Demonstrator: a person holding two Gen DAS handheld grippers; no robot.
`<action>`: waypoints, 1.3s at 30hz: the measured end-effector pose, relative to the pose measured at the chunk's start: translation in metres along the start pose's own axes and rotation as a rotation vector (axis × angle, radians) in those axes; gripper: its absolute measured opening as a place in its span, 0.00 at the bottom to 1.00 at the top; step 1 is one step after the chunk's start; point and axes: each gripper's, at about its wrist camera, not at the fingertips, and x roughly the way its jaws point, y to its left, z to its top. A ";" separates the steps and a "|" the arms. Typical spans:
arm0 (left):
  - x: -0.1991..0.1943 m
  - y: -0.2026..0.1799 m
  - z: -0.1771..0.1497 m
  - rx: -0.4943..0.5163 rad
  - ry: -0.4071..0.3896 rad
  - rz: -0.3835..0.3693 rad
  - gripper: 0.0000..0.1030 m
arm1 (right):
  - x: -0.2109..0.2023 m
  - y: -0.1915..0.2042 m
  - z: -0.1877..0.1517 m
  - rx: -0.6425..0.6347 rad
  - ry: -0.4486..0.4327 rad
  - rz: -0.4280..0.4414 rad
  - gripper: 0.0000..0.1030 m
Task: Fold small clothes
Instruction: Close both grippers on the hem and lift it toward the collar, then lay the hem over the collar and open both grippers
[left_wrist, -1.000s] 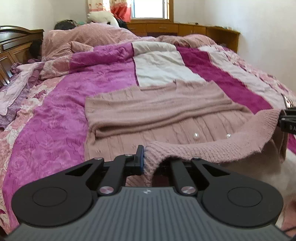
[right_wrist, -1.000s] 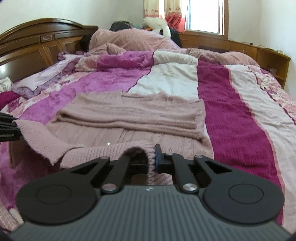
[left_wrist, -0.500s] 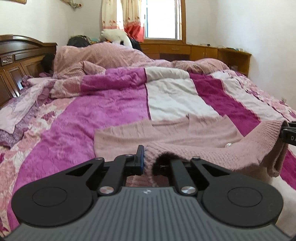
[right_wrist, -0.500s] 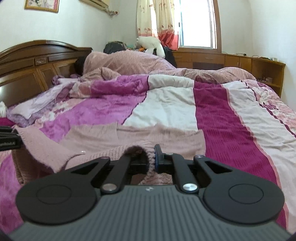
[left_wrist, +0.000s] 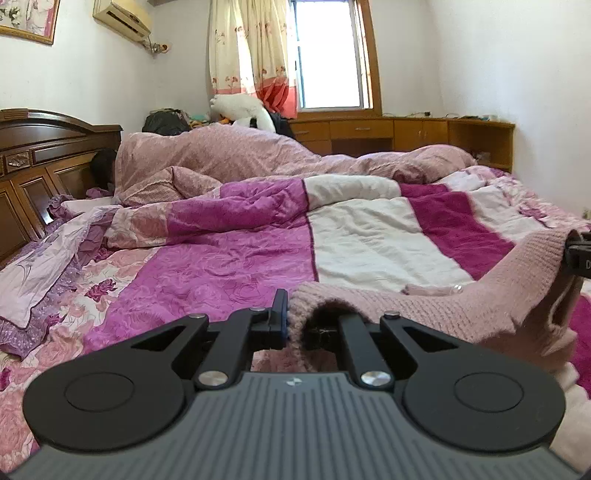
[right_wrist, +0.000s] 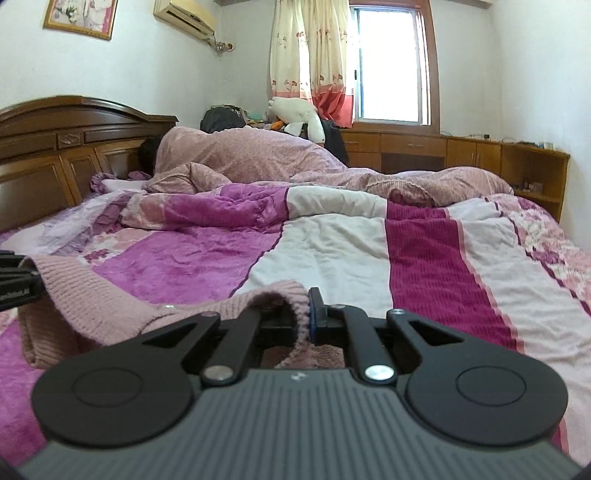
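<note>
Sweater (left_wrist: 436, 314), pink ribbed knit, hangs stretched between our two grippers above the striped magenta-and-white quilt (left_wrist: 229, 266) on the bed. Our left gripper (left_wrist: 291, 325) is pinched tight on one corner of the hem, and our right gripper (right_wrist: 303, 317) is pinched tight on the other. Beyond lie a heaped pink duvet (right_wrist: 251, 155), a wooden headboard (right_wrist: 66, 147) and a curtained window (right_wrist: 388, 62).

Pink ribbed knit sweater (left_wrist: 436, 310), matt black plastic gripper (left_wrist: 286, 321), soft textured quilt (left_wrist: 221, 266), glossy carved wood headboard (right_wrist: 74, 147), thin printed curtain (right_wrist: 306, 48).
</note>
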 end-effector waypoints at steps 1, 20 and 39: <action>0.008 0.000 0.001 0.000 0.004 0.004 0.07 | 0.008 0.000 0.000 -0.005 0.005 -0.004 0.08; 0.174 -0.004 -0.069 0.054 0.216 0.074 0.07 | 0.134 -0.007 -0.069 0.012 0.237 -0.061 0.08; 0.145 0.002 -0.057 0.060 0.240 0.048 0.54 | 0.105 -0.025 -0.054 0.154 0.218 -0.013 0.42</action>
